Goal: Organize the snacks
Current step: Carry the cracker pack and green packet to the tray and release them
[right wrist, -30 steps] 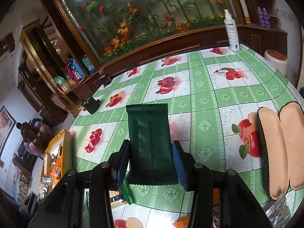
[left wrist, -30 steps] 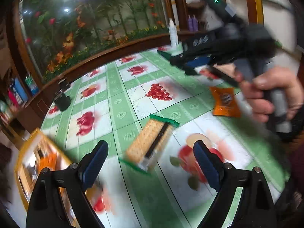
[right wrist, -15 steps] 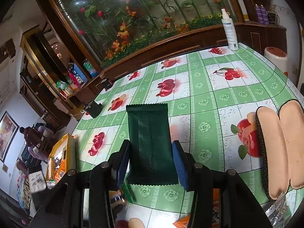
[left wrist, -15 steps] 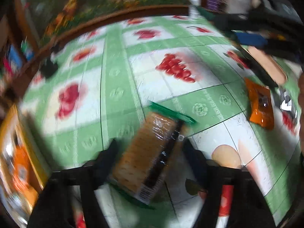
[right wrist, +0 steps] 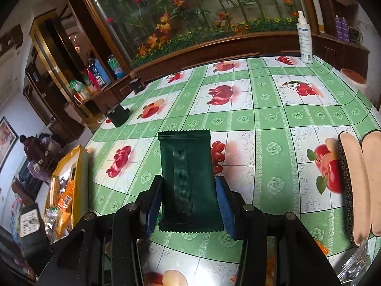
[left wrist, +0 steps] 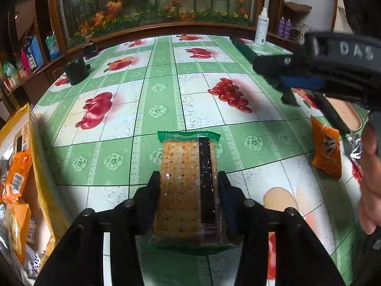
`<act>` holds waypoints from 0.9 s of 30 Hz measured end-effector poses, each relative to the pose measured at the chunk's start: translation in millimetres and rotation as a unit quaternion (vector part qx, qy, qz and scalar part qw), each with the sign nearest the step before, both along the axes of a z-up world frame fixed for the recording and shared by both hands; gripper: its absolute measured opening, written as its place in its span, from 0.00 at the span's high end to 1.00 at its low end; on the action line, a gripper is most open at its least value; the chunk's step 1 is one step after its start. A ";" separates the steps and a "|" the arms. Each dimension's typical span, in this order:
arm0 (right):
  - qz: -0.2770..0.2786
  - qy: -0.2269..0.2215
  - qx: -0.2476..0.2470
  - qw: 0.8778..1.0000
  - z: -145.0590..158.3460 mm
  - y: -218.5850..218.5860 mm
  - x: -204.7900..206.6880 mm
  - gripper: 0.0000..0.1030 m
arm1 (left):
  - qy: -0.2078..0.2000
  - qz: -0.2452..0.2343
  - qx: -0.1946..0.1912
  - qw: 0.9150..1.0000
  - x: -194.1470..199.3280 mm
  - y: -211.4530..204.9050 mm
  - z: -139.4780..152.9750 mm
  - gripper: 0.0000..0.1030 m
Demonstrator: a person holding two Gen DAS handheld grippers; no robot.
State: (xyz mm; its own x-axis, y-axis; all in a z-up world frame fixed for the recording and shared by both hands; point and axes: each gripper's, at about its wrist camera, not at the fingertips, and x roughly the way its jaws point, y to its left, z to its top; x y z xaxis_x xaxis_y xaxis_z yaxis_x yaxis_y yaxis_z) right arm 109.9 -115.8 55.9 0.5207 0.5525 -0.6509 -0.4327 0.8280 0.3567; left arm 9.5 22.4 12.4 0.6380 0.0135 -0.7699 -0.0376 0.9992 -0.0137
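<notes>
Left wrist view: left gripper [left wrist: 188, 186] angled down over a table [left wrist: 152, 95] covered in green-and-white fruit-print oilcloth, jaws just closed in from a wide setting and now pressed against both long sides of a clear-wrapped cracker pack [left wrist: 188, 190] with green crimped ends, biscuit face up, dark strip along its right edge, far end of the pack lying toward the table's middle. To the right, an orange snack packet [left wrist: 325, 152] flat on the cloth, well apart from the cracker pack; beyond it a tan, dark-edged insole-like pad [left wrist: 343, 116], partly hidden by the right gripper [left wrist: 281, 69] and the hand [left wrist: 370, 178] holding it. At the left edge, a yellow-rimmed box [left wrist: 35, 157] beside the table, orange packets inside. At the far edge, a white spray bottle [left wrist: 262, 27] upright; a small black container [left wrist: 76, 71] at the far left. Right wrist view: right gripper [right wrist: 188, 205] clamped at a narrow setting on a dark green snack packet [right wrist: 188, 181], blue pads flat against its two sides, packet held above the cloth with its serrated far end pointing away. Two tan pads [right wrist: 354, 190] side by side at the right edge; the yellow-rimmed box [right wrist: 78, 166] low at the left, just off the table's edge.
</notes>
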 end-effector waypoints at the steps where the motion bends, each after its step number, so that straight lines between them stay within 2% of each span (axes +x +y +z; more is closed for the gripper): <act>1: 0.000 -0.001 -0.005 1.000 -1.0 1.1 -0.2 0.53 | -0.004 -0.001 -0.014 1.000 -2.3 2.2 1.1 0.56; 6: 0.004 -0.009 -0.007 1.000 0.6 2.9 -3.0 0.53 | -0.030 0.007 -0.049 0.998 -19.6 12.3 18.7 0.56; 10: 0.015 -0.019 -0.004 1.000 2.8 8.1 -10.0 0.53 | -0.068 0.016 -0.066 0.995 -51.7 29.0 48.1 0.56; 14: 0.040 -0.014 0.005 0.999 1.9 28.2 -21.7 0.53 | -0.110 0.045 -0.078 0.990 -95.6 64.7 76.7 0.56; 17: 0.074 -0.006 0.018 0.997 5.7 57.6 -37.4 0.53 | -0.133 0.080 -0.082 0.984 -126.2 98.5 90.7 0.56; 23: 0.150 -0.017 0.033 0.988 21.0 146.5 -79.6 0.53 | -0.138 0.158 -0.082 0.974 -169.8 160.6 94.5 0.56; 27: 0.188 -0.037 0.006 0.982 28.7 204.9 -99.1 0.53 | -0.135 0.194 -0.078 0.969 -184.8 189.1 87.0 0.56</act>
